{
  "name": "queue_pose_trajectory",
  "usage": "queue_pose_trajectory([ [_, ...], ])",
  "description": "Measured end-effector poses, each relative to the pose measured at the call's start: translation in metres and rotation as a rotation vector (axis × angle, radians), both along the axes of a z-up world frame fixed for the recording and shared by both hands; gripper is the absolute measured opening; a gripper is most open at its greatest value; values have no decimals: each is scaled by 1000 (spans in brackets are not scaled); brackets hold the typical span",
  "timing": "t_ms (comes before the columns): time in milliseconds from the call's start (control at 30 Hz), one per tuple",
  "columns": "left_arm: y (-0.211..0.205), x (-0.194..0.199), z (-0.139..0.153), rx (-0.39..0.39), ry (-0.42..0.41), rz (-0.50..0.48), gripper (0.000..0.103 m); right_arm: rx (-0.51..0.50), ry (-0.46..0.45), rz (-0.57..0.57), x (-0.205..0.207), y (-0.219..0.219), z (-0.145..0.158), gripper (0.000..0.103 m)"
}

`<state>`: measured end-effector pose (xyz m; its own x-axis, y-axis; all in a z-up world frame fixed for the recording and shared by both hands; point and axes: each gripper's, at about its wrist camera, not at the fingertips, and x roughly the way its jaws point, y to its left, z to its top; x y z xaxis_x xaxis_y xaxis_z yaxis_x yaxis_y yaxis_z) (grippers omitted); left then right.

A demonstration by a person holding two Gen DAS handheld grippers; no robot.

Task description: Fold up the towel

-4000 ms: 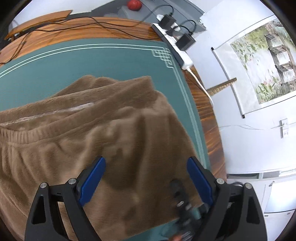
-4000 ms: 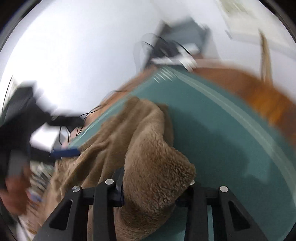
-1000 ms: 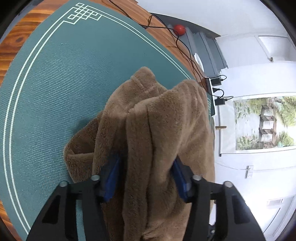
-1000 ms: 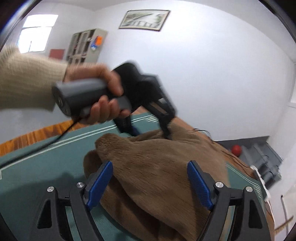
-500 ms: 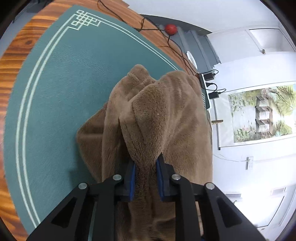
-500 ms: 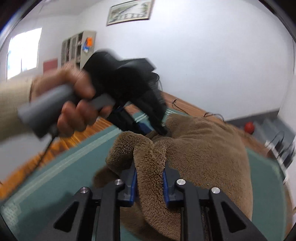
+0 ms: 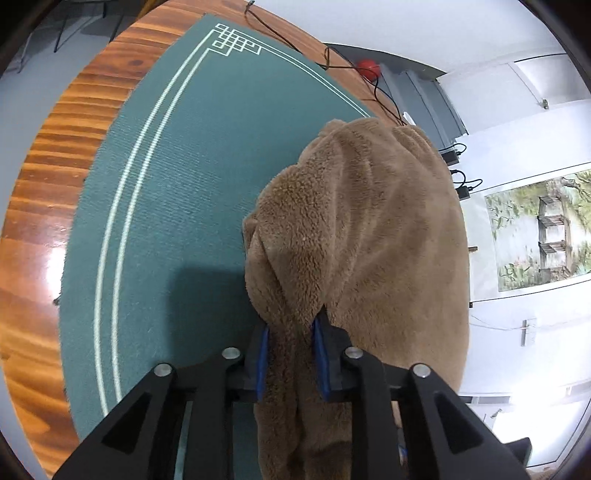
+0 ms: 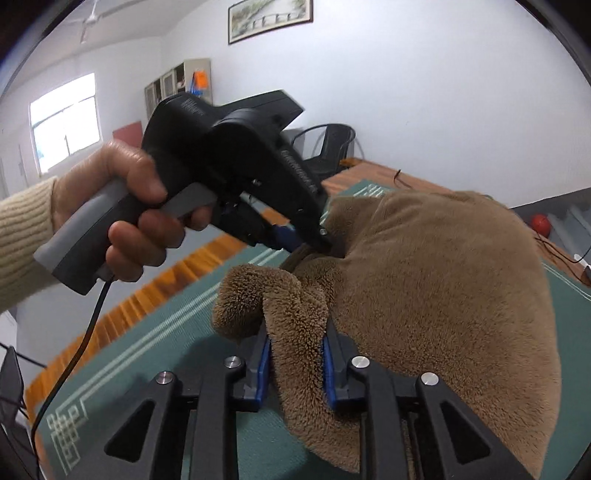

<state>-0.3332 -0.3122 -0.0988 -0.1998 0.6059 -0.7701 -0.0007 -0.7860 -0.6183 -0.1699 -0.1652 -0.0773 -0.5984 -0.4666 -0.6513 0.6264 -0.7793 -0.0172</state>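
Left wrist: towel (image 7: 354,229) bunched between the clamped jaws.

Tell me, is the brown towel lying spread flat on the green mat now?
No. The towel is bunched and draped, pinched by the left gripper and the right gripper above the mat.

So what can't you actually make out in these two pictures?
- Left wrist view: the towel drapes over the left gripper and hides the mat behind it; its lower end is cut off by the frame edge.
- Right wrist view: the towel's far side is hidden by its own bulk above the right gripper.
- Wall picture: too small for detail.
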Motion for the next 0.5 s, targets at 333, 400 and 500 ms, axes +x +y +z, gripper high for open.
queue_pose_trajectory([
  [333,0,33,72,-23,208,35,58,-110,126,-176,9,73,57,65],
  [400,16,41,83,-11,258,7,68,-91,107,-220,-3,86,48,65],
  [500,40,46,76,-25,273,-28,68,-56,35,-228,-20,88,27,64],
])
